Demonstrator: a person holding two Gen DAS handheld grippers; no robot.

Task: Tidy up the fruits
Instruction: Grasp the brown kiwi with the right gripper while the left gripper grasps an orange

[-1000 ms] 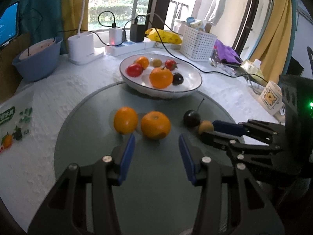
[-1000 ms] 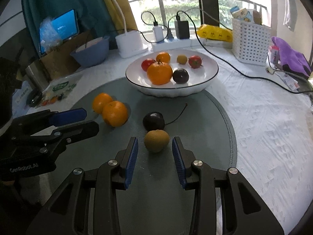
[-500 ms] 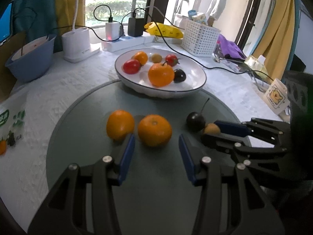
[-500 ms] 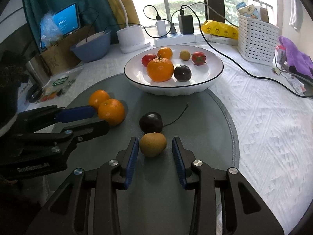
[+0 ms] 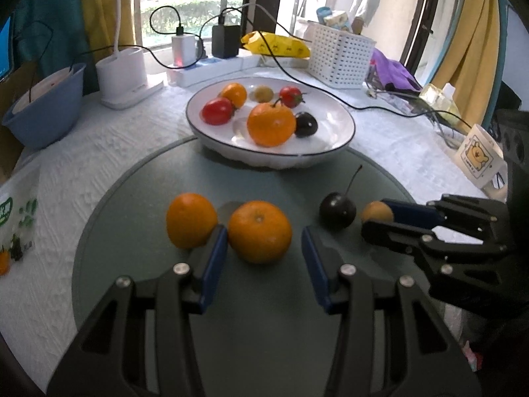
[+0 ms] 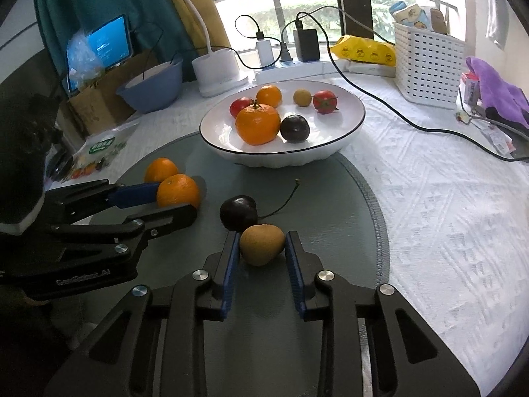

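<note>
White bowl (image 6: 350, 132) holding six fruits; four fruits on mat; right gripper (image 6: 261, 251) closing on brown fruit (image 6: 262, 244); left gripper (image 5: 264, 254) apart around orange (image 5: 260, 231)

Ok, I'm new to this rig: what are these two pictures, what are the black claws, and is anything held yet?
There is no robot arm. A person holds a two-finger gripper in each hand, and a fisheye camera on each looks along its fingers, so you get one picture per hand.

In the left view, the left gripper stands open around an orange, not pressing it; a second orange lies beside it.

In the right view, the right gripper is closing on a small brown fruit, which sits between its fingers on the grey mat, next to a dark cherry.

Behind them is a white bowl that already holds fruit.
</note>
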